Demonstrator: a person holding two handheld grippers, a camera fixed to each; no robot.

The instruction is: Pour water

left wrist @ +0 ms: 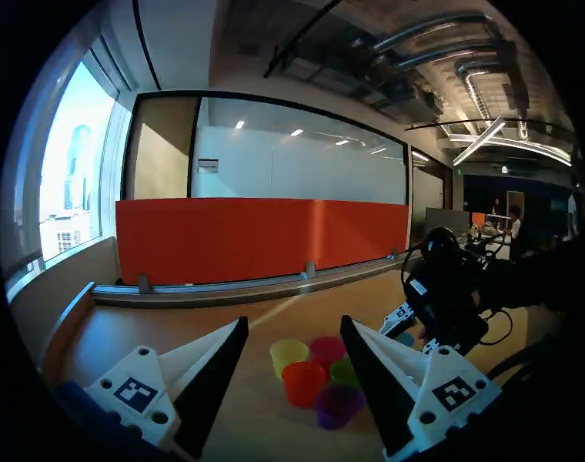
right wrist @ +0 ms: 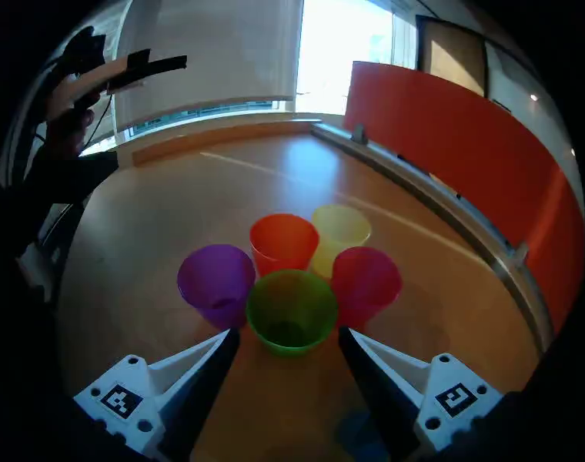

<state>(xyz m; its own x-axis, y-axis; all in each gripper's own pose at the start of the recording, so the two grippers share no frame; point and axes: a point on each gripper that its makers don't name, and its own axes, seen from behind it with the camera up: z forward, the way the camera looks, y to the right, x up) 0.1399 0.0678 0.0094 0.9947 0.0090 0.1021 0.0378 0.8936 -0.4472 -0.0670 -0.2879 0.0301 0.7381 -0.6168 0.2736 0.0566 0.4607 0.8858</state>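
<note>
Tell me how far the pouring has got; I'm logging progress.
Nothing looks done: all five cups stand upright, clustered on the table, none gripped. In hand: the right hand-held gripper is open, pointed at the green cup, just short of it; the left hand-held gripper is open and empty. Left: grasp, lift, pour.

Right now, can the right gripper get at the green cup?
Probably yes. The right gripper is open and the green cup stands just ahead of its fingertips, nothing between. The purple cup and red cup crowd its sides, so expect a nudge.
</note>
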